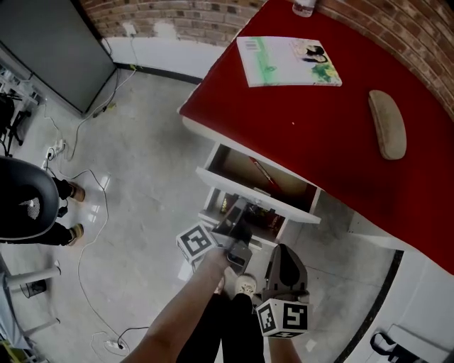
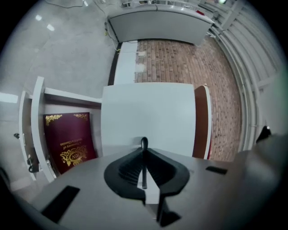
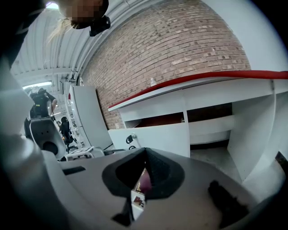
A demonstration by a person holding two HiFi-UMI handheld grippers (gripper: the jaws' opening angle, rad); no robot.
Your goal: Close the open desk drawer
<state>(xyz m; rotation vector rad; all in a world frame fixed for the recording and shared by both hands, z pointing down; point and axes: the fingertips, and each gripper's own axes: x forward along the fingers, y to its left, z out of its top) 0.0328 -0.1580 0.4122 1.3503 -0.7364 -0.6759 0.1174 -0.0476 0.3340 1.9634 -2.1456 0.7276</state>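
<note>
The white drawer [image 1: 259,186] stands pulled out from under the red desk top [image 1: 319,120]. Its white front panel [image 2: 148,112] fills the middle of the left gripper view. My left gripper [image 1: 237,216] is level at that front, and its jaws [image 2: 144,146] are closed on a thin dark handle [image 2: 144,143] that sticks out past the tips. My right gripper [image 1: 281,252] hangs lower and to the right, away from the drawer. Its jaws [image 3: 145,155] are shut with nothing held. From there the drawer front [image 3: 157,139] and a dark knob [image 3: 129,139] show.
A picture book [image 1: 287,60], a tan oblong pad [image 1: 386,124] and a bottle [image 1: 303,7] lie on the desk. A maroon book [image 2: 69,141] rests in the compartment beside the drawer. A black chair [image 1: 25,198] with a person's feet and loose cables [image 1: 92,177] are on the floor at left.
</note>
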